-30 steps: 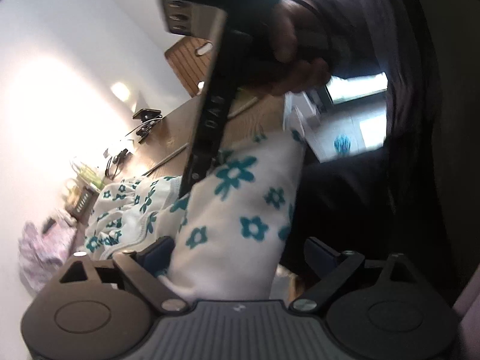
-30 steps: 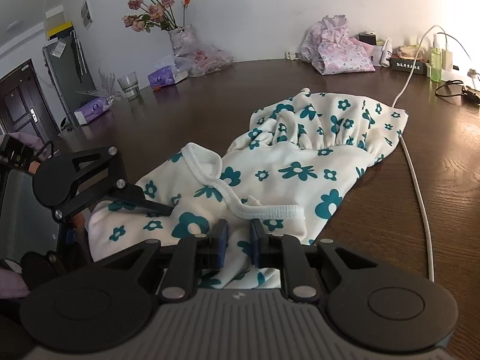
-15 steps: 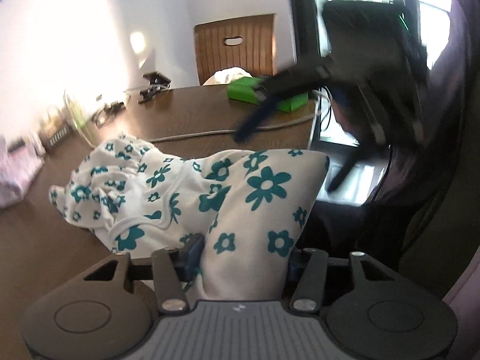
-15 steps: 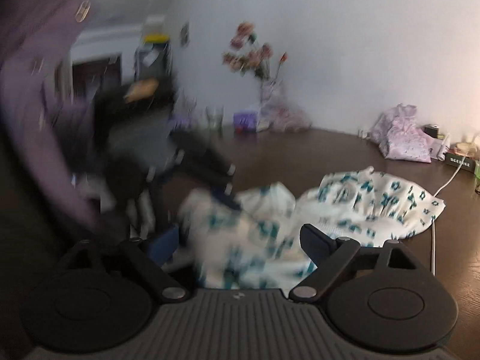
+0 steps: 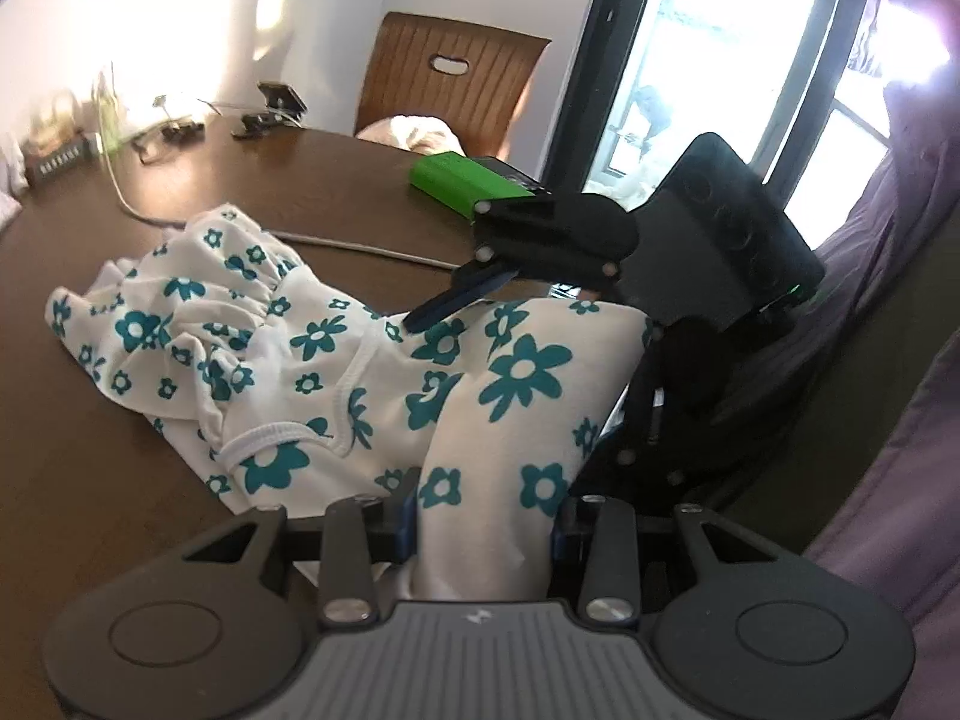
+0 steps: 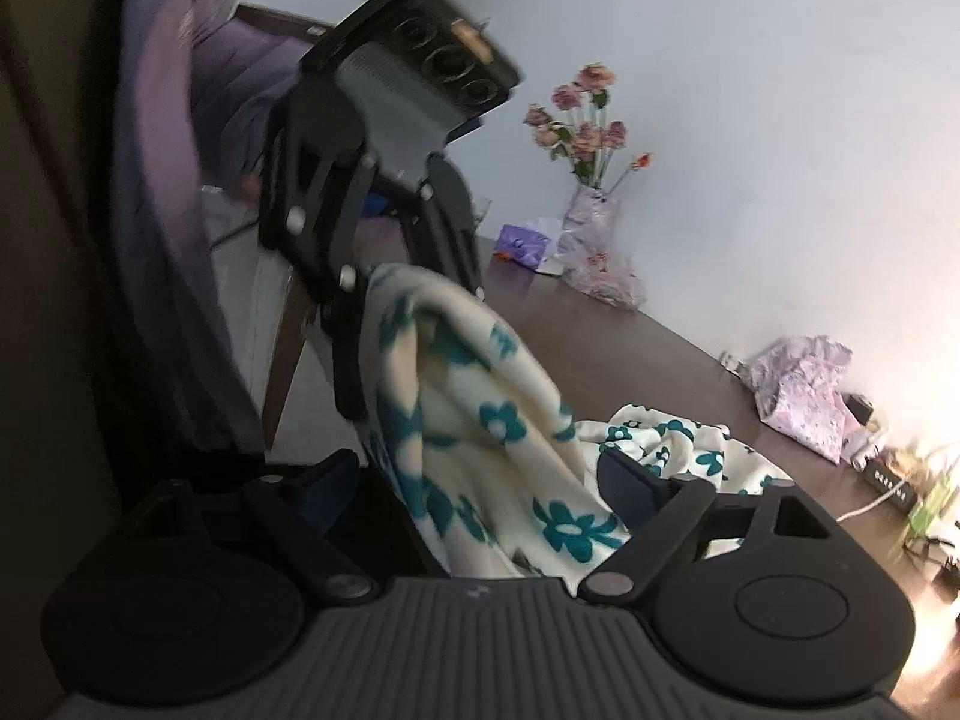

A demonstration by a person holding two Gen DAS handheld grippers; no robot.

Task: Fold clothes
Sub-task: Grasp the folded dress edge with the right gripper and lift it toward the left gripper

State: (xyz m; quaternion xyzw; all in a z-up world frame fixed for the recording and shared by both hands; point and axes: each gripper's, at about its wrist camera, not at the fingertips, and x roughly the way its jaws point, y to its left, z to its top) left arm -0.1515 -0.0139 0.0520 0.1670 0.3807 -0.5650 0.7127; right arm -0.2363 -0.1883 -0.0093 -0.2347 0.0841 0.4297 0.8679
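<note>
A white garment with teal flowers [image 5: 300, 348] lies bunched on the brown table [image 5: 288, 192], its near end lifted. My left gripper [image 5: 480, 522] is closing, and a thick fold of the garment fills the gap between its pads. The right wrist view shows that same left gripper [image 6: 411, 351] holding the raised fold of the garment [image 6: 480, 408]. My right gripper [image 6: 480, 480] stands wide with its jaws closing; the cloth hangs between its fingers without being pinched. In the left wrist view its upper finger [image 5: 456, 300] rests just above the cloth.
A green box [image 5: 462, 180] and a white cable [image 5: 360, 246] lie behind the garment, with a wooden chair [image 5: 450, 84] beyond. A vase of flowers [image 6: 591, 228] and a pink cloth bundle [image 6: 804, 390] sit by the wall. The person's purple clothing [image 6: 168, 240] is close by.
The right gripper let go of the garment's white hem and opened wide. The left gripper's jaws narrowed onto a fold and rose. Both grippers rolled, and the near end of the garment lifted.
</note>
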